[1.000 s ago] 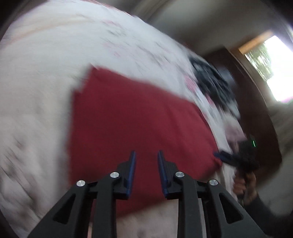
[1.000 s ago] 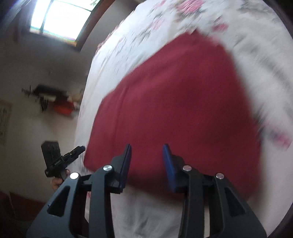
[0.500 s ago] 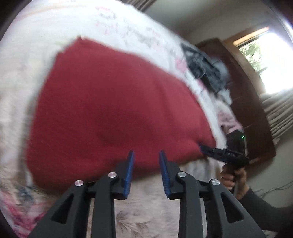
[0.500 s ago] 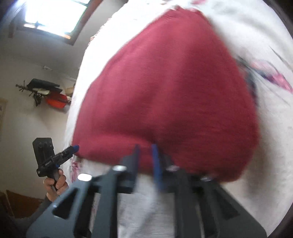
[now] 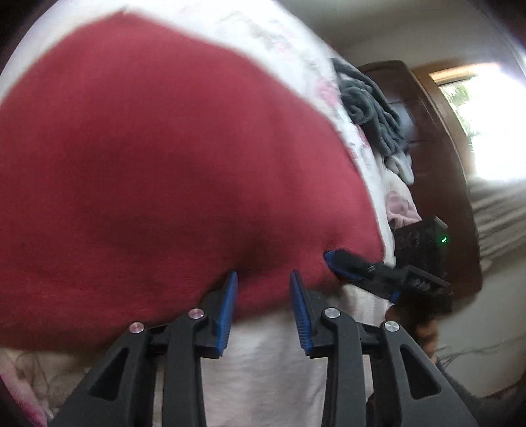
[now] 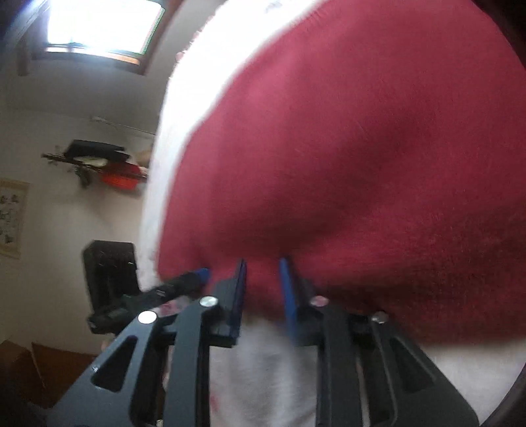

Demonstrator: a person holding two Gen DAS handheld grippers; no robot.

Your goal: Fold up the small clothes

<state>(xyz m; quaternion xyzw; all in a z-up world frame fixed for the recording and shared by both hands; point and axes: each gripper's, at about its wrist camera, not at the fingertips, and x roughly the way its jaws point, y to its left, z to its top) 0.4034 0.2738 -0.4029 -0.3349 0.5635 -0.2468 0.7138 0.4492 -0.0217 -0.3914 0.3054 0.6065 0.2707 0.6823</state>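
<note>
My left gripper [image 5: 263,279]: black frame, blue pads, jaws spread; the near hem of the cloth lies in the gap, pads not pressed on it.
My right gripper [image 6: 263,266]: same build, jaws spread; the cloth's near edge bulges between the pads; contact blurred, I cannot tell if it touches.
Dark red knitted cloth [image 5: 164,164]: spread flat on the bed, near edge at both sets of fingertips; my right gripper [image 5: 348,266] meets its near right corner, my left gripper [image 6: 194,279] its near left corner.
White floral bedsheet [image 5: 269,361]: under the cloth, bare at the near edge.
Grey-blue crumpled garment [image 5: 371,111]: far right on the bed, well apart from the cloth.
Pale pink garment [image 5: 401,207]: right, nearer than the grey one.
Dark wooden headboard [image 5: 434,147]: beyond the garments.
Bright window [image 6: 98,26]: far left.
</note>
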